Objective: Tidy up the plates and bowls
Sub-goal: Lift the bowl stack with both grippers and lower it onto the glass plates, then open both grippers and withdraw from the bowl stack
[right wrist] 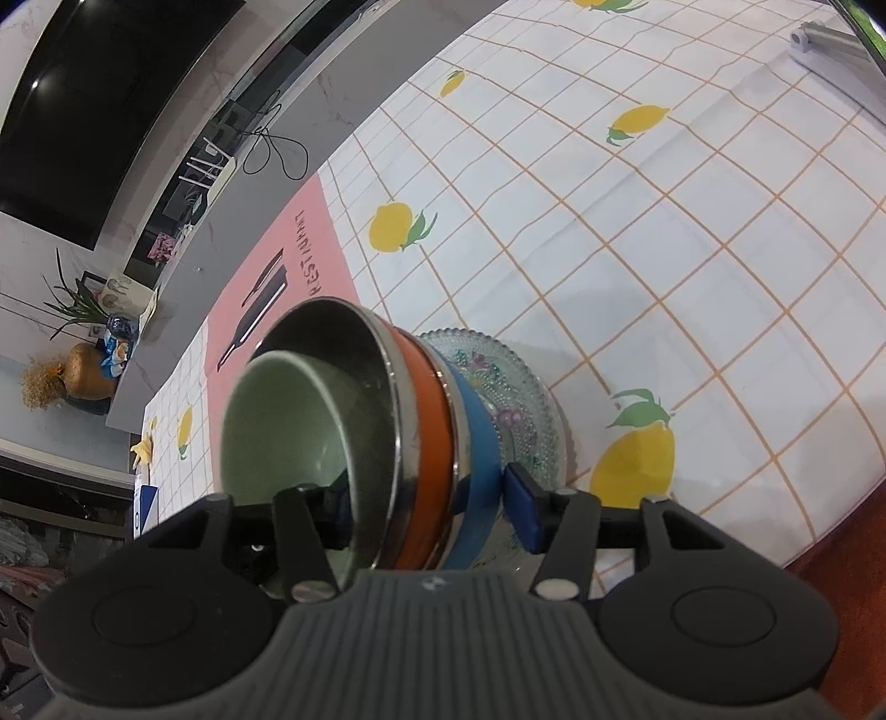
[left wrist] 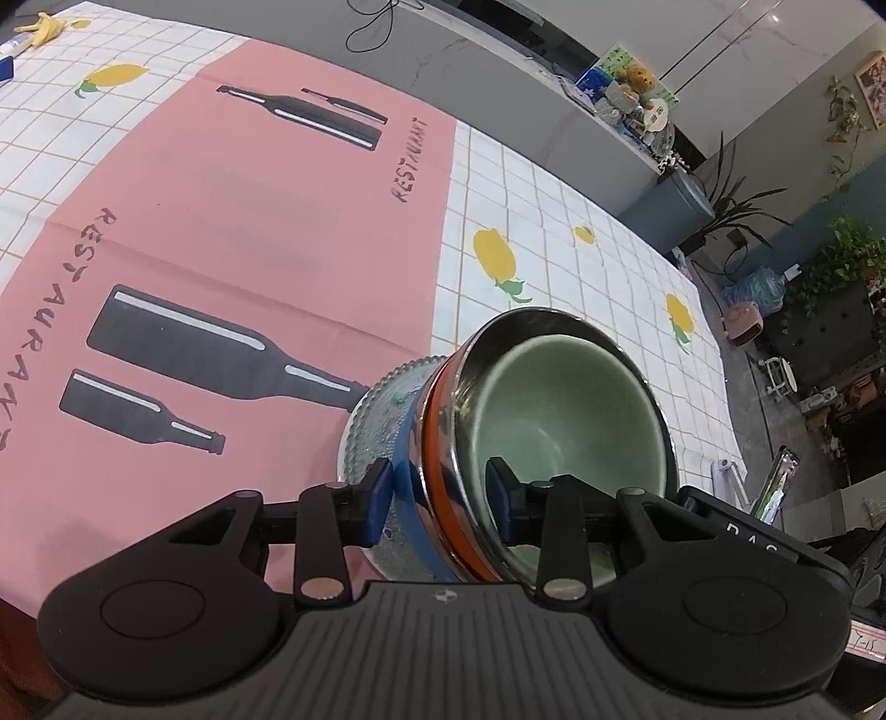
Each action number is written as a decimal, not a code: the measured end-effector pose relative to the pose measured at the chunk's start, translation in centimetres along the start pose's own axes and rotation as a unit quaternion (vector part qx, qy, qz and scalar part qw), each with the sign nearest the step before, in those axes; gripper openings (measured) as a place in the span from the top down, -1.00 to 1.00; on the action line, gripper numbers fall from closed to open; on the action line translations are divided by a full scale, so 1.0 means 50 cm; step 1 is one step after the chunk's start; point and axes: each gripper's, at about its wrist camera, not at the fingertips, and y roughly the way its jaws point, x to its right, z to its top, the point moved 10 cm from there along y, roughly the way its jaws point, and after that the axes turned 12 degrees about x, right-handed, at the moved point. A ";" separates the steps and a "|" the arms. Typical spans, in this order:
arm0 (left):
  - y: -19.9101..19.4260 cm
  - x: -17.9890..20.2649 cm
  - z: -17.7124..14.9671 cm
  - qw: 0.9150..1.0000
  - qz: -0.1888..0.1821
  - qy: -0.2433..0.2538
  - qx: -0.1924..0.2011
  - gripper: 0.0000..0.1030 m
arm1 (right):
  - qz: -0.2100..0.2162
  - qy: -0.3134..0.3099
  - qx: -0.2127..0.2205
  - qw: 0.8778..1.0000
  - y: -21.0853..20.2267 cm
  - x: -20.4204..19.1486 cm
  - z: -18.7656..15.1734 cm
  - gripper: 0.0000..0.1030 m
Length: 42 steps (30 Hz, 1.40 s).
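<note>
A nest of bowls stands tilted on a beaded glass plate [left wrist: 382,399] [right wrist: 515,376]. A pale green bowl [left wrist: 565,399] [right wrist: 288,421] sits inside a steel bowl with an orange band [left wrist: 437,443] [right wrist: 429,421]. That bowl sits in a steel bowl with a blue band [left wrist: 407,471] [right wrist: 479,432]. My left gripper [left wrist: 441,495] is shut on the stacked bowl walls, with one pad on the blue band and one inside the rim. My right gripper [right wrist: 429,509] straddles the walls on the opposite side. Its outer pad [right wrist: 523,512] stands a sliver off the blue band, so it is open.
A pink placemat [left wrist: 249,221] printed with bottles lies on the lemon-print checked tablecloth [right wrist: 692,249]. A banana peel [left wrist: 41,30] lies at the far corner. A silver metal fitting [right wrist: 830,39] lies near the table edge. Beyond the table are a counter and plants.
</note>
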 end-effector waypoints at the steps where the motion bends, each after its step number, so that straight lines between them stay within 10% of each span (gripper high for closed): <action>1: -0.001 0.003 0.001 1.000 -0.004 0.000 0.002 0.07 | -0.001 -0.001 -0.001 1.000 0.000 -0.001 -0.001 -0.10; 13: -0.016 0.011 0.015 1.000 0.003 0.018 0.024 -0.43 | -0.011 -0.002 0.023 1.000 -0.016 -0.003 0.015 -0.62; 27: -0.117 0.042 0.067 0.993 -0.002 0.075 0.094 -0.44 | -0.018 -0.080 0.091 0.992 -0.101 -0.063 0.030 -0.73; 42: -0.354 0.054 0.116 0.923 0.044 0.259 0.280 -0.44 | 0.017 -0.266 0.214 0.940 -0.255 -0.219 -0.011 -0.87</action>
